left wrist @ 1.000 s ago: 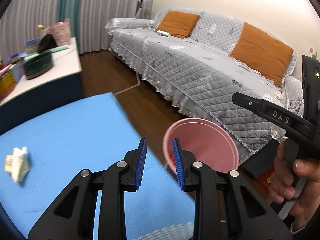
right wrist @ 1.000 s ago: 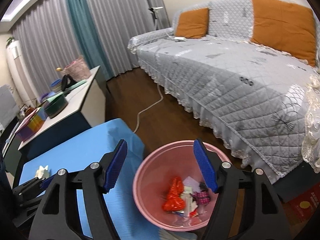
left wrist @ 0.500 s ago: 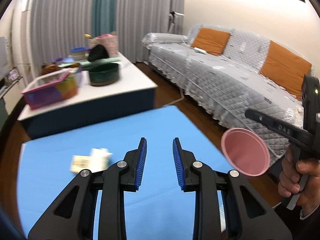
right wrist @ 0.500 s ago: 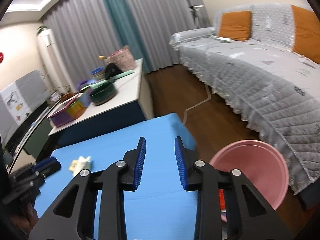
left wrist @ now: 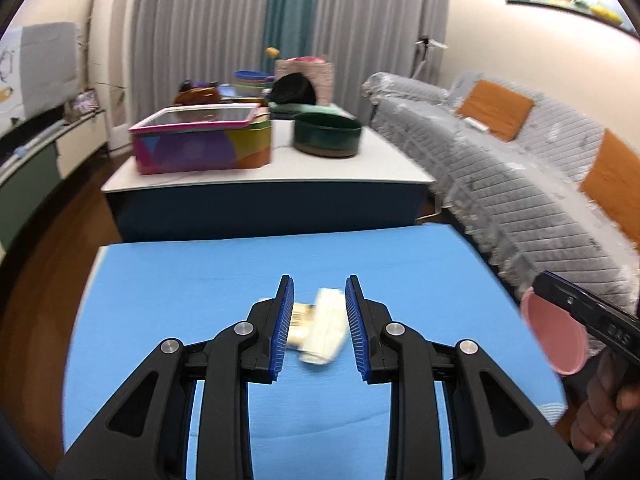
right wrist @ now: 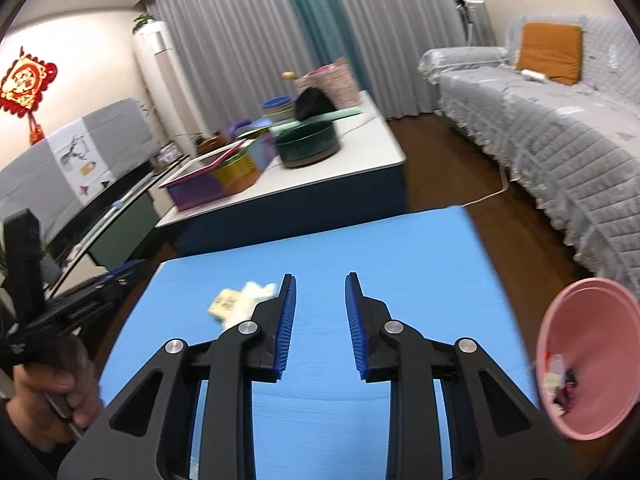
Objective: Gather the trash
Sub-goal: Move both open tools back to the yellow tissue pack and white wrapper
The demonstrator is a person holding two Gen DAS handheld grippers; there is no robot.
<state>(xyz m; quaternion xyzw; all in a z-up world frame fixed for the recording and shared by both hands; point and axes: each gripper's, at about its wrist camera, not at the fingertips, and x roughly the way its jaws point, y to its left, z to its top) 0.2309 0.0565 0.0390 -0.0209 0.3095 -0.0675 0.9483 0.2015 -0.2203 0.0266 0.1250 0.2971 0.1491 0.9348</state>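
A crumpled white and yellowish paper wrapper lies on the blue table. My left gripper is open, with its blue pads on either side of the wrapper and seemingly above it. My right gripper is open and empty over the blue table; the wrapper lies just left of its left finger. The pink bin stands off the table's right edge with several trash pieces inside; it also shows in the left wrist view.
A white low table behind holds a colourful box, a dark green bowl and other items. A grey covered sofa with orange cushions runs along the right. A white cable lies on the wooden floor.
Both grippers swung left from the pink bin to the blue table. The left gripper now straddles the wrapper. The right jaws narrowed from wide open over the bin.
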